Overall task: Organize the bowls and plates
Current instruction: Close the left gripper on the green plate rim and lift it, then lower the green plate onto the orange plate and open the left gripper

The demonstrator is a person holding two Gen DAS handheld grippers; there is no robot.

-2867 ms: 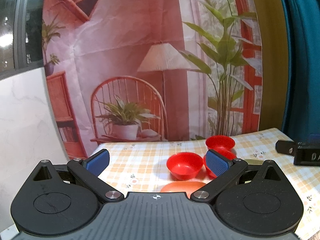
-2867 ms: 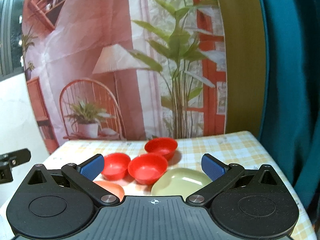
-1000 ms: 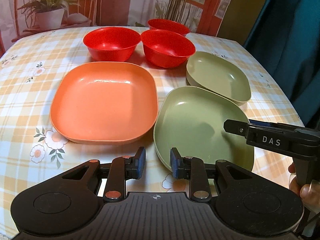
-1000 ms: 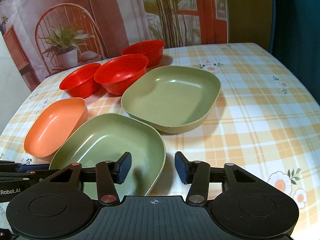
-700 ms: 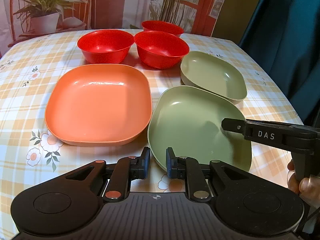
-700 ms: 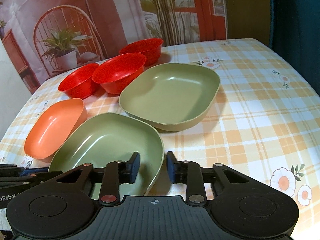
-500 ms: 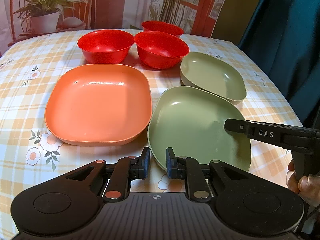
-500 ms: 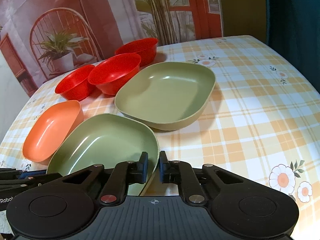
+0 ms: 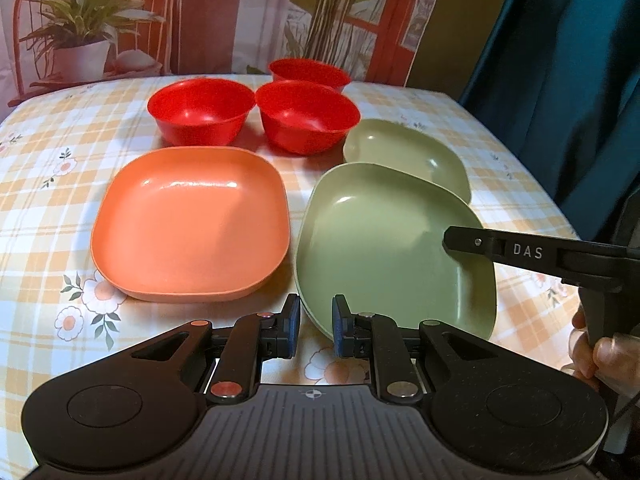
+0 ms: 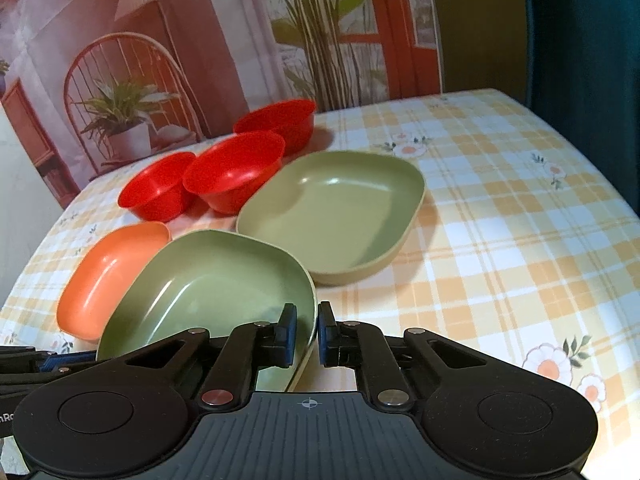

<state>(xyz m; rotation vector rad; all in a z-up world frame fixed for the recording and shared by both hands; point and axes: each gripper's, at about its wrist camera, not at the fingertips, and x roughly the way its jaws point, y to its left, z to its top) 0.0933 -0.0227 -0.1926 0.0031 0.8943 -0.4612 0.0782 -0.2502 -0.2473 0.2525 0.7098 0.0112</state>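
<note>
Closure on both sides: I have just brought the right gripper and left gripper narrow onto the near green plate rim beside the orange plate, so I judge it ready to lift for stacking.

table, checked floral cloth | on it: three red bowls, orange plate, two green plates

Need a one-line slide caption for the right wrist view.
Right gripper shut on the near green plate rim, second green plate and red bowls beyond.
</note>
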